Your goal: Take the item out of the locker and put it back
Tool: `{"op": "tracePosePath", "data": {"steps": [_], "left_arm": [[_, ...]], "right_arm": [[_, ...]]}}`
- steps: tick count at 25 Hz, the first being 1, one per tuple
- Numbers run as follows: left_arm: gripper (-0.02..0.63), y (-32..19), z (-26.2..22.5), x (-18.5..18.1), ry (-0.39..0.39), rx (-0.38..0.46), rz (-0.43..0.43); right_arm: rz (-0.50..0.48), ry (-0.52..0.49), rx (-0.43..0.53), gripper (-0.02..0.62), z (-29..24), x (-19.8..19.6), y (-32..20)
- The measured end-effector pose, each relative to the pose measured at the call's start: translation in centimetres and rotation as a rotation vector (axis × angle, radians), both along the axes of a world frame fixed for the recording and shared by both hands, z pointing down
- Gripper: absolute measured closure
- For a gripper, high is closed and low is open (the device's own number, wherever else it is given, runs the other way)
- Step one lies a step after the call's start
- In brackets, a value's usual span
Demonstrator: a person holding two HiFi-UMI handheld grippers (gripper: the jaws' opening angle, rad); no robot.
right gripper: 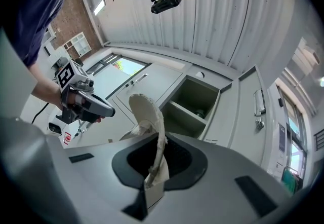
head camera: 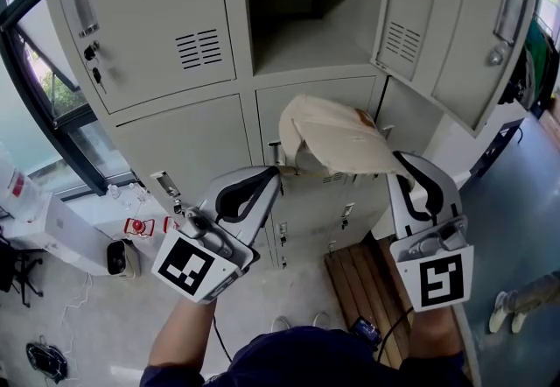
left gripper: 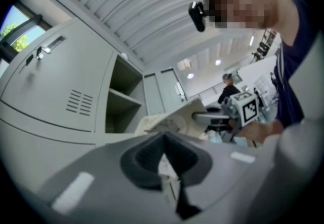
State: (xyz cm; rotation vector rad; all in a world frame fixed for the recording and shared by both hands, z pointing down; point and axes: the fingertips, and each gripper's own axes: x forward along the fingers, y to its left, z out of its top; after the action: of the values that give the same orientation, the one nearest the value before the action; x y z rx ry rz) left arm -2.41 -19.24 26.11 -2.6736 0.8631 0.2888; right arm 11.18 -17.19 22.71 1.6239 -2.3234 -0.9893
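A beige cloth item (head camera: 337, 136) hangs stretched between my two grippers in front of the grey locker's lower doors. My left gripper (head camera: 278, 171) is shut on its left edge, and the fabric (left gripper: 167, 124) runs from those jaws (left gripper: 164, 167) toward the locker. My right gripper (head camera: 401, 158) is shut on the right edge; a fold of the cloth (right gripper: 149, 116) rises out of its jaws (right gripper: 154, 177). The open locker compartment (head camera: 306, 35) sits just above the cloth, with a shelf near its top. Its door (head camera: 464, 17) swings out to the right.
The closed upper-left locker door (head camera: 140, 17) has keys hanging from its lock. A wooden board (head camera: 367, 284) lies on the floor below the right gripper, and a white box (head camera: 52, 228) stands at the left. Another person (left gripper: 230, 88) is far off.
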Motion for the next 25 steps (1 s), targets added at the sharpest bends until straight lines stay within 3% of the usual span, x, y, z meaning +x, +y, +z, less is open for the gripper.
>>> {"op": "tracePosePath", "data": {"steps": [15,25], "left_arm": [[0.603,-0.7,-0.4,0.2,-0.007,0.010,0.005],[0.603,-0.5,-3.7,-0.1,0.004,0.086,0.008]], "right_arm": [[0.008,0.002,0.022,0.574,-0.9,0.0,-0.2],[0.028,0.030,0.108,0.574,-4.9,-0.5,-0.1]]}}
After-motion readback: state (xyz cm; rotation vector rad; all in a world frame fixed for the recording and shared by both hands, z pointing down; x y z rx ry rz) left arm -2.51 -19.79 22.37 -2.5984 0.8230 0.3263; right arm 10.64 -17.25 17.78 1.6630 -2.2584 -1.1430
